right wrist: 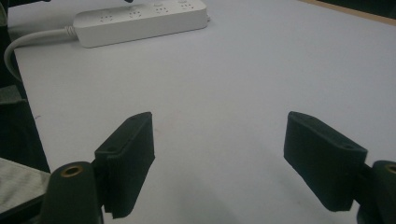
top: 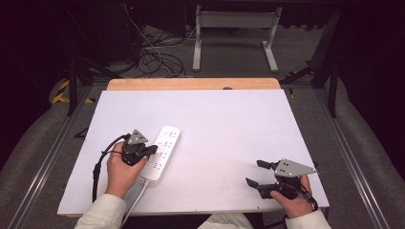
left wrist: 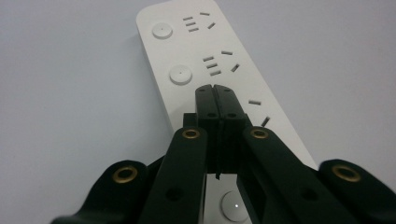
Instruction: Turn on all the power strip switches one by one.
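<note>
Power strip [top: 161, 152], white and long, lies on the white table [top: 229, 124] at its near left part, running from near to far with a slight tilt to the right; its white cable [top: 135, 200] leaves the near end toward the table's edge. Left gripper [top: 152, 150] sits over the strip's middle, its jaws pressed together with nothing between them, tips just above the sockets beside a round button [left wrist: 180, 74]. Right gripper [top: 254, 172] hangs low over the bare near right of the table, well apart from the strip, jaws spread wide and empty.
</note>
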`<act>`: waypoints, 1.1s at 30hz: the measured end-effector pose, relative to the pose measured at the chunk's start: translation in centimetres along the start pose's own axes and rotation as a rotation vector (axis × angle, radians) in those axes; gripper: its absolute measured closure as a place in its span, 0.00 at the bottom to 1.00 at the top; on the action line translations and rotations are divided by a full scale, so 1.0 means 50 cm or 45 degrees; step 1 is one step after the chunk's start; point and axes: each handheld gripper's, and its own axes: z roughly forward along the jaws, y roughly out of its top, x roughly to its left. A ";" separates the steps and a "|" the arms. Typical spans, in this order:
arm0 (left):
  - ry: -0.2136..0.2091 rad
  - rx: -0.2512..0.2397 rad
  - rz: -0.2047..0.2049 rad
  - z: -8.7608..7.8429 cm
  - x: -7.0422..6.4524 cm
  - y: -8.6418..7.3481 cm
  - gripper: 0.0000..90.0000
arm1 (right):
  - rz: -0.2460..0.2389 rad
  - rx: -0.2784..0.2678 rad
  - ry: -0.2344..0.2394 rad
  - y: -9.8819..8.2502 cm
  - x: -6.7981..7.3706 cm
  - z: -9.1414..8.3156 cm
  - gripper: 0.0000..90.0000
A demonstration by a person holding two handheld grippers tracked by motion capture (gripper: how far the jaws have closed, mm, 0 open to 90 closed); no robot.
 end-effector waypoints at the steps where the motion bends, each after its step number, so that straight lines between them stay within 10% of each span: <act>1: 0.004 0.006 0.009 0.001 0.001 0.000 1.00 | 0.000 0.000 0.000 0.000 0.000 0.000 0.28; 33: 0.044 0.044 0.026 0.013 -0.005 -0.002 1.00 | -0.001 0.000 0.008 0.000 0.002 0.001 0.27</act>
